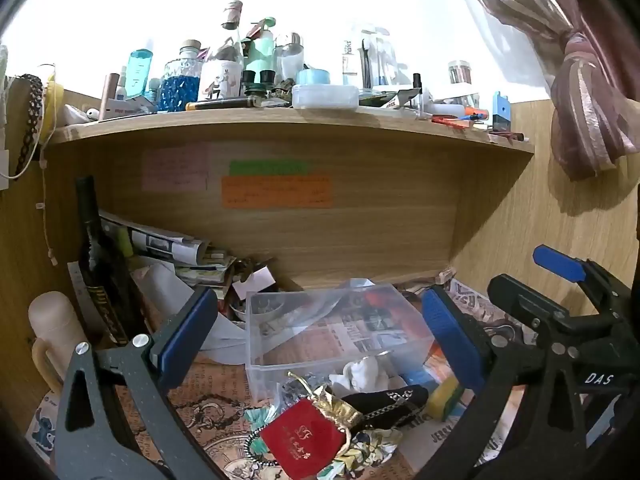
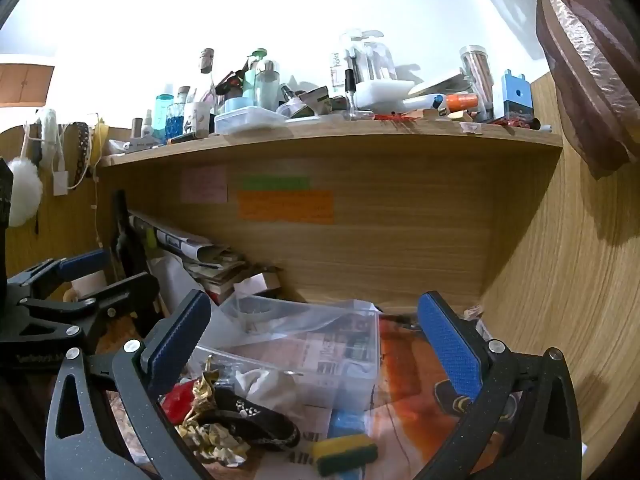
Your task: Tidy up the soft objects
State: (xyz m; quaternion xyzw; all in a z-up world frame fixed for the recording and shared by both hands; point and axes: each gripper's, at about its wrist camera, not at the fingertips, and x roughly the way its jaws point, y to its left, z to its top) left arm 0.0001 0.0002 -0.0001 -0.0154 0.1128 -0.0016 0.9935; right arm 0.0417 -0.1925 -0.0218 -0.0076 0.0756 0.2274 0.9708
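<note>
A clear plastic box (image 1: 336, 336) stands on the desk under the shelf; it also shows in the right wrist view (image 2: 304, 344). In front of it lies a pile of soft things: a red pouch (image 1: 306, 442) with gold fabric, a black embroidered pouch (image 1: 390, 402), a white cloth (image 1: 366, 372), a floral scrunchie (image 1: 372, 444) and a yellow-green sponge (image 1: 446, 398). The right wrist view shows the black pouch (image 2: 256, 424), white cloth (image 2: 266, 386) and sponge (image 2: 344, 452). My left gripper (image 1: 320, 332) is open and empty above the pile. My right gripper (image 2: 316, 348) is open and empty, over the box.
A crowded wooden shelf (image 1: 280, 124) with bottles and jars hangs above. Stacked papers and a dark bottle (image 1: 100, 264) fill the back left corner. A cream mug (image 1: 52, 332) stands at left. A curtain (image 1: 584, 92) hangs at right. Newspaper covers the desk (image 2: 416, 360).
</note>
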